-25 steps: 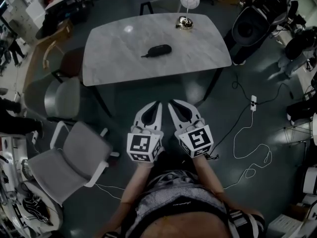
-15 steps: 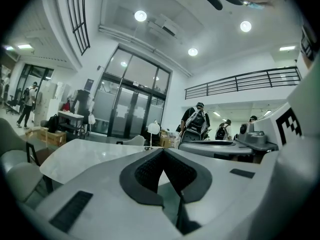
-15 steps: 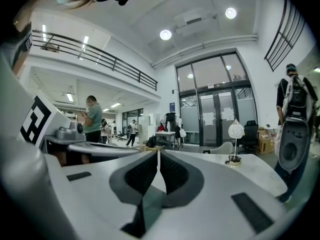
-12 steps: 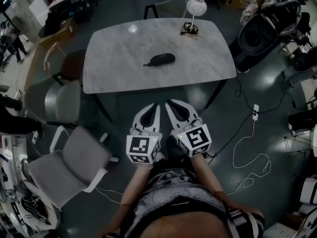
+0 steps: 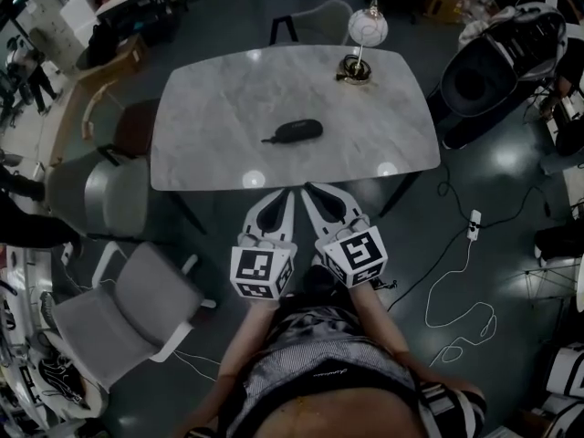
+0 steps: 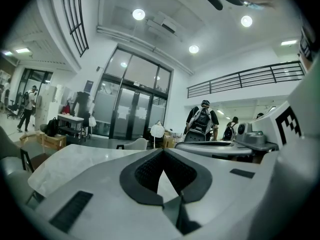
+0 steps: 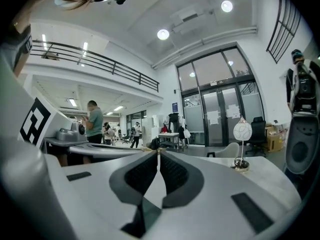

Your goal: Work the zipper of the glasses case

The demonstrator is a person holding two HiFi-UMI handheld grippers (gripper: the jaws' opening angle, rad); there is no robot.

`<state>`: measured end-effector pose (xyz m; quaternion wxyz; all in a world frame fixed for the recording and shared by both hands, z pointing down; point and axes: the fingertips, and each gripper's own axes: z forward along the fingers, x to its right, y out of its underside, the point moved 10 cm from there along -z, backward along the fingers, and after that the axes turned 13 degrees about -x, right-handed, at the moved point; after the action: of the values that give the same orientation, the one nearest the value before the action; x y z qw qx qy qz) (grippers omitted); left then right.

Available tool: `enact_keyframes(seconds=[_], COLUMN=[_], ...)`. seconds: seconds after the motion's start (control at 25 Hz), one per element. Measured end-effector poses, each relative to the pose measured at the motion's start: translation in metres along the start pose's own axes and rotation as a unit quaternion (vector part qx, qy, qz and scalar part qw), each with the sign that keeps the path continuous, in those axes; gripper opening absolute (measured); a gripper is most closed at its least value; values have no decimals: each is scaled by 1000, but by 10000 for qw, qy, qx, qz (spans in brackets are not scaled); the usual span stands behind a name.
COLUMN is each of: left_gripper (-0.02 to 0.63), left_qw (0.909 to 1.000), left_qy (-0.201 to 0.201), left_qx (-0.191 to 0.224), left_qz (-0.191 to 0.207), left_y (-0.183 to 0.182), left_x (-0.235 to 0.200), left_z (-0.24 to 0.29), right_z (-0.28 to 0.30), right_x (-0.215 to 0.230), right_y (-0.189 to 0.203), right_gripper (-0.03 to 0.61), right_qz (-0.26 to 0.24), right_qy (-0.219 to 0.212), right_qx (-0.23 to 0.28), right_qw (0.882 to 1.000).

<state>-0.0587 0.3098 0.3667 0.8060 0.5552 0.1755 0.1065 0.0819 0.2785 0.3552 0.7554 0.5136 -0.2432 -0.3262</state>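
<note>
1. Nearer to table than a second ago in head view, with left gripper and right gripper side by side at its near edge. Glasses case on mid-table, ahead of both grippers, untouched; lamp at far edge.
2. Left gripper view: jaws pressed together, nothing between.
3. Right gripper view: jaws pressed together, nothing between; lamp ahead to the right.
</note>
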Motion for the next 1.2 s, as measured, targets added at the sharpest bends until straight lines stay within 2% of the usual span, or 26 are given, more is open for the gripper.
enact_keyframes(seconds=[0.24,0.44,0.72,1.04,1.2], left_gripper=[2,2,2,2,2], left_qw=[9998,9995,9992,9991,9995], left_qy=[-167,-266,-327,-348,-197], left_qx=[108,144,114,16,4], left_qz=[25,-112,-176,-228,-246], left_y=[-16,-22,-24,-29,-36], left_x=[0,6,12,-5,-19], left_z=[31,56,76,90,107], right_z=[12,16,26,40,52], right_x=[35,64,83,93,103], right_y=[-12,-15,-14,-16,-20], right_gripper=[67,66,67,67,67], right_qz=[-122,-201,-209,-94,-22], right_qy=[-213,-371,-546,-397,-256], right_qx=[80,50,21,-6,21], right_qw=[9997,9991,9983,9992,9997])
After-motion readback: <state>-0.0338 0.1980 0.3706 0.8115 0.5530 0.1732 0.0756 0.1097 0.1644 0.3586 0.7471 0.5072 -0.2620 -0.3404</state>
